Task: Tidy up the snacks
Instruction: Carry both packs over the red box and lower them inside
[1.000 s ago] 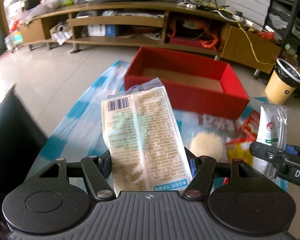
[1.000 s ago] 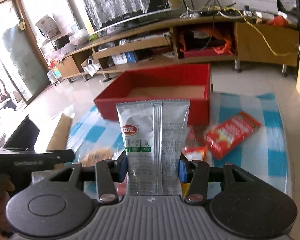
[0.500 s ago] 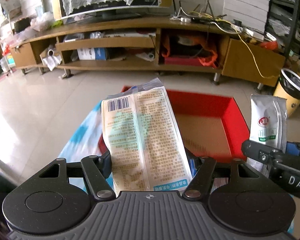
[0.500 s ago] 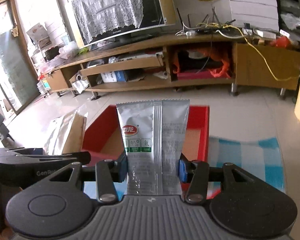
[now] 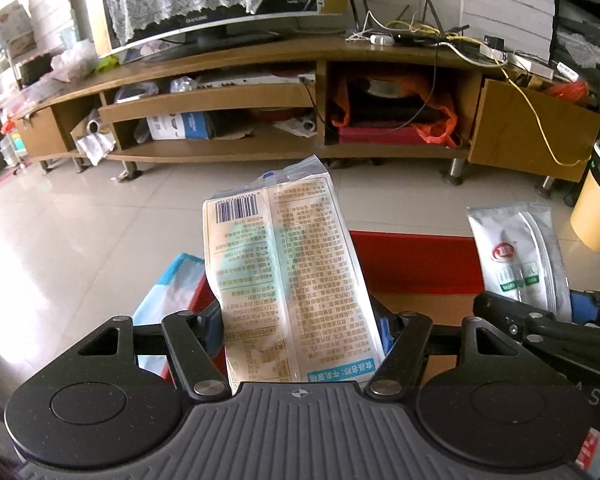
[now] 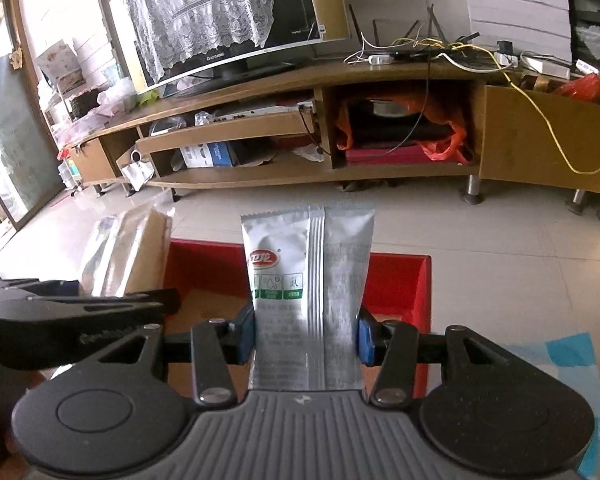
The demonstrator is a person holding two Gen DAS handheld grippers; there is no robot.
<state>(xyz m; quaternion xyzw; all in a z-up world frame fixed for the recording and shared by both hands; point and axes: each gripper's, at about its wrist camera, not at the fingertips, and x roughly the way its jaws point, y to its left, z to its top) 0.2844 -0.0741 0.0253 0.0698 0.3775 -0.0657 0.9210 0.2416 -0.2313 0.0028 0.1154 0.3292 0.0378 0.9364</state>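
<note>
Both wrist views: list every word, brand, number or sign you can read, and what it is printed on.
"食品名称" in a blue band, low on the beige snack packet held in the left hand-held gripper; its barcode digits and dense print are too small to read.
Red oval logo on the silver pouch held in the right hand-held gripper: characters too blurred.
TV bezel brand: too small.
"S" on the gripper body at the left view's right edge.

Daylight, bright. Light enters from the left of both frames: glass door at left edge of right wrist view washed out, tiled floor glaring at left of left wrist view. Silver packet shows soft sheen. Shelves under the TV stand shadowed. Strong fisheye bending at edges, dark corners. Both frames sharp, no motion blur.
</note>
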